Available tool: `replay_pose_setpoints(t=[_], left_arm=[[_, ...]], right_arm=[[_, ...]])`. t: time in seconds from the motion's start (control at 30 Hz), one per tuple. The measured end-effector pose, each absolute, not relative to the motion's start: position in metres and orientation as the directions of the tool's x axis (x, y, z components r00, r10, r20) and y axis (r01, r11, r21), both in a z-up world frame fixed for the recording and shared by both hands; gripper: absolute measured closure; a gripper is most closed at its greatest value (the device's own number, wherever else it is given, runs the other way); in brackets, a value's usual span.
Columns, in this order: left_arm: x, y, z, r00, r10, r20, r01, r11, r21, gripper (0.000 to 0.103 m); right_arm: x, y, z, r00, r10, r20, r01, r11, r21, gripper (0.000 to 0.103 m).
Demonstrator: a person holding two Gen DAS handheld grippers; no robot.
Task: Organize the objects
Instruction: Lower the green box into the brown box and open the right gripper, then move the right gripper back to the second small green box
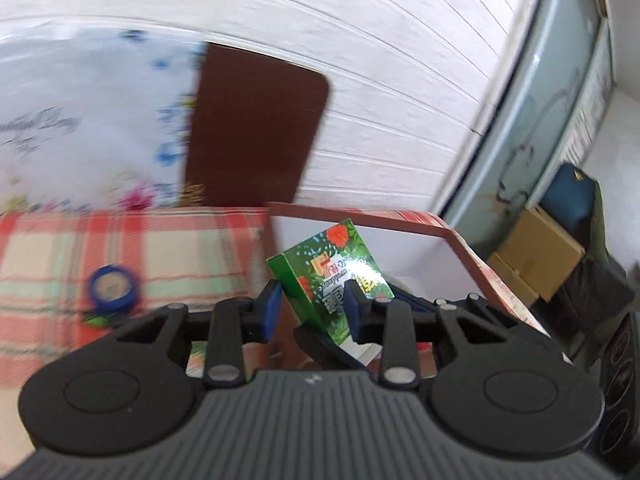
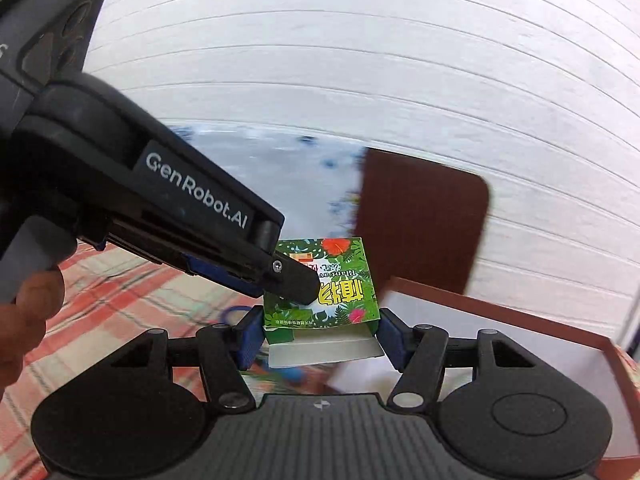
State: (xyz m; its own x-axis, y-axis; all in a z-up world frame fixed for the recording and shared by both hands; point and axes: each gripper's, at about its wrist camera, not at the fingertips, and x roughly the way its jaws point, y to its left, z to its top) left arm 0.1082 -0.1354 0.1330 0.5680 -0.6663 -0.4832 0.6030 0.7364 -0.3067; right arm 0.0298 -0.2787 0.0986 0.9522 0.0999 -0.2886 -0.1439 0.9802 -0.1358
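A green carton (image 1: 336,268) printed with leaves and red flowers is held in the air between both grippers. My left gripper (image 1: 314,302) is shut on it, its blue pads pressing the two flat faces. In the right wrist view my right gripper (image 2: 320,340) is shut on the carton (image 2: 340,280) across its width, one pad on each side edge. A white flap (image 2: 324,350) hangs open at the carton's near end. One of the left gripper's fingers (image 2: 294,282) comes in from the left and lies on the printed face. A hand (image 2: 24,320) holds that tool.
An open box with a red-brown rim (image 1: 400,224) and white inside sits just behind the carton, to the right. A brown board (image 1: 256,128) leans on the white wall. A blue round lid (image 1: 112,288) lies on the plaid cloth (image 1: 168,248). Cardboard boxes (image 1: 536,256) stand far right.
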Motion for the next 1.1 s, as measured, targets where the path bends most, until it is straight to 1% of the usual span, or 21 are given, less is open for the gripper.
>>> replay_pose_setpoints(t=[0.17, 0.2, 0.27, 0.3, 0.4, 0.47, 0.53, 0.67, 0.8, 0.97, 1.1], left_arm=[[0.123, -0.185, 0.125, 0.540, -0.668, -0.511, 0.633, 0.723, -0.276, 0.067], [0.126, -0.192, 0.124, 0.549, -0.655, -0.518, 0.628, 0.733, -0.260, 0.065], [0.131, -0.205, 0.119, 0.573, -0.629, -0.526, 0.617, 0.753, -0.228, 0.065], [0.134, -0.211, 0.117, 0.593, -0.604, -0.533, 0.605, 0.771, -0.201, 0.063], [0.142, -0.221, 0.109, 0.626, -0.531, -0.571, 0.564, 0.814, -0.138, 0.063], [0.142, -0.219, 0.107, 0.623, -0.523, -0.582, 0.556, 0.819, -0.141, 0.063], [0.137, -0.215, 0.109, 0.632, -0.520, -0.575, 0.559, 0.819, -0.126, 0.063], [0.128, -0.208, 0.117, 0.655, -0.513, -0.554, 0.556, 0.825, -0.106, 0.062], [0.117, -0.195, 0.122, 0.681, -0.501, -0.534, 0.540, 0.836, -0.096, 0.059], [0.108, -0.169, 0.123, 0.707, -0.470, -0.528, 0.503, 0.860, -0.092, 0.058], [0.103, -0.144, 0.117, 0.720, -0.436, -0.540, 0.464, 0.881, -0.092, 0.058]], right_arm=[[0.041, -0.330, 0.098, 0.944, 0.036, -0.327, -0.062, 0.996, -0.069, 0.044], [0.045, -0.337, 0.097, 0.942, 0.025, -0.335, -0.049, 0.997, -0.062, 0.044], [0.054, -0.347, 0.093, 0.937, 0.000, -0.349, -0.024, 0.998, -0.066, 0.044], [0.059, -0.350, 0.090, 0.935, -0.014, -0.354, -0.013, 0.997, -0.073, 0.043], [0.078, -0.355, 0.079, 0.923, -0.066, -0.380, 0.028, 0.994, -0.106, 0.040], [0.087, -0.357, 0.073, 0.912, -0.079, -0.403, 0.038, 0.993, -0.108, 0.040], [0.087, -0.362, 0.073, 0.910, -0.071, -0.408, 0.039, 0.996, -0.086, 0.039], [0.081, -0.363, 0.075, 0.912, -0.062, -0.407, 0.031, 0.996, -0.084, 0.038], [0.074, -0.360, 0.082, 0.911, -0.064, -0.408, 0.033, 0.996, -0.084, 0.038], [0.066, -0.354, 0.094, 0.913, -0.068, -0.402, 0.036, 0.996, -0.086, 0.037], [0.055, -0.343, 0.100, 0.919, -0.062, -0.389, 0.025, 0.995, -0.097, 0.037]])
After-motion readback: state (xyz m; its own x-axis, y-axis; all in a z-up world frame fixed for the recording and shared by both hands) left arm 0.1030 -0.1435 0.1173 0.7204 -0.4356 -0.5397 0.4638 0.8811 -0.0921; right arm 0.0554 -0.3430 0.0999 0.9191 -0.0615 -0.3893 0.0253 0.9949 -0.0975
